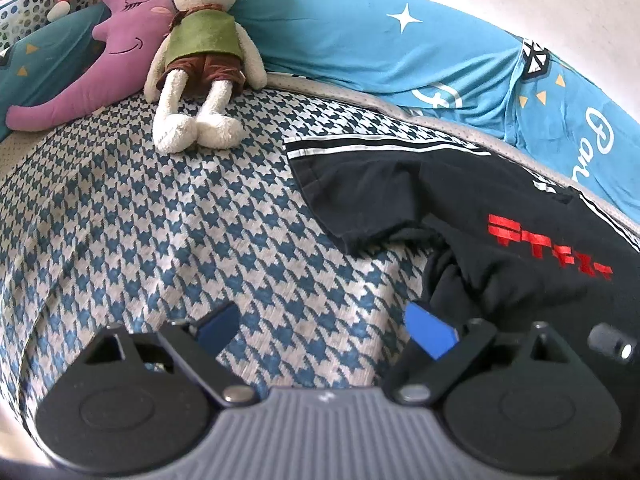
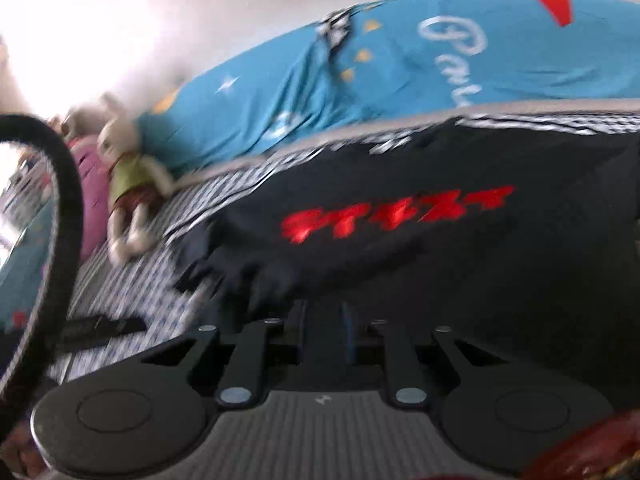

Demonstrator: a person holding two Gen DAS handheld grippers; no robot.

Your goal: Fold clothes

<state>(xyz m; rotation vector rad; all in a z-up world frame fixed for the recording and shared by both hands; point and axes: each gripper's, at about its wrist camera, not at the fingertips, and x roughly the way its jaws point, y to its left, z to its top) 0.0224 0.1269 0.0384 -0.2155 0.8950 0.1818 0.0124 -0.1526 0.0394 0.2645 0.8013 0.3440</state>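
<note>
Black T-shirt (image 1: 500, 216) with red lettering (image 1: 548, 248) spread on the bed, toward the right side of the houndstooth cover (image 1: 160, 220), one sleeve laid out flat, white-striped trim along its far edge, lower hem bunched into folds near the left claw. In the right wrist view, same shirt (image 2: 400, 248) filling the middle, blurred, red print (image 2: 396, 214) facing up.

Left claw (image 1: 324, 330) wide open, blue pads well apart, empty, low over bare cover just beside the rumpled hem; right pad (image 1: 430, 334) close to the fabric, contact impossible to judge. Right claw (image 2: 324, 328) nearly closed, fingers close together with dark cloth of the shirt between them; appears pinched on the hem, though motion blur softens detail.

Beyond the shirt, a blue quilt (image 1: 400, 48) with star and script prints heaped along the wall. At the head of the bed, a cream plush rabbit (image 1: 200, 52) in green vest and brown shorts, leaning beside a purple moon-shaped cushion (image 1: 108, 56) with a red cap. Teal pillow (image 1: 44, 60) behind, white perforated basket (image 1: 24, 4) in the far corner. Thick black cable (image 2: 60, 216) curving across the left of the right wrist view.
</note>
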